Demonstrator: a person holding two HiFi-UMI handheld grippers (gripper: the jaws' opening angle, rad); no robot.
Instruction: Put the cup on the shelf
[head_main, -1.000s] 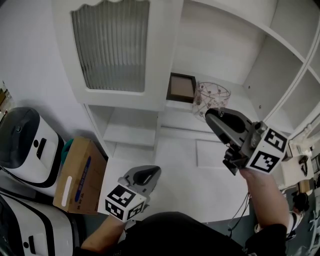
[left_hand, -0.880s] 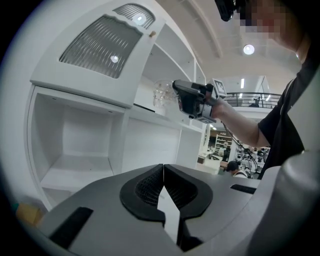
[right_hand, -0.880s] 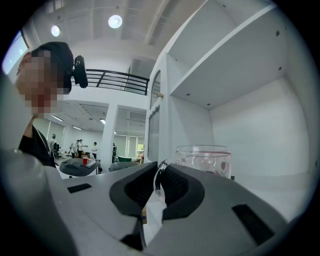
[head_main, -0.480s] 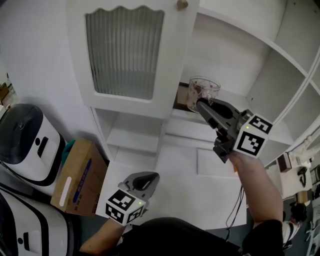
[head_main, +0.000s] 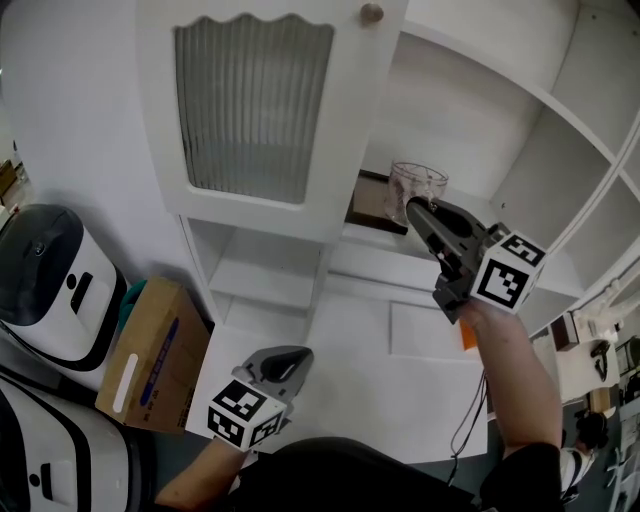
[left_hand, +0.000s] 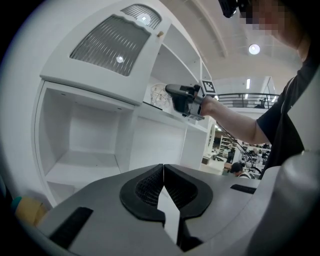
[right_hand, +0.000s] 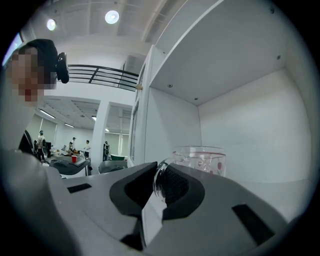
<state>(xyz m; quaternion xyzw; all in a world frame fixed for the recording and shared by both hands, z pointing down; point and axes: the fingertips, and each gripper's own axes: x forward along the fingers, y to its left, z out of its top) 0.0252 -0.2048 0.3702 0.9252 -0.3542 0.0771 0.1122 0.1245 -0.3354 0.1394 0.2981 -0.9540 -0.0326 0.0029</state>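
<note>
A clear glass cup with small red marks is at the open shelf of the white cabinet, next to a dark picture frame. My right gripper is shut on the cup's handle, and the arm reaches far forward. In the right gripper view the cup sits just beyond the jaws of the right gripper, inside the shelf bay. Whether its base touches the board is hidden. My left gripper hangs low, shut and empty; the left gripper view shows that gripper with its pads pressed together.
A cabinet door with ribbed glass stands open left of the shelf bay. Lower open compartments lie beneath. A cardboard box and a white appliance stand on the floor at the left. People are at tables in the distance.
The right gripper has carried the cup up and forward, deeper into the shelf bay beside the frame. The left gripper has hardly moved.
</note>
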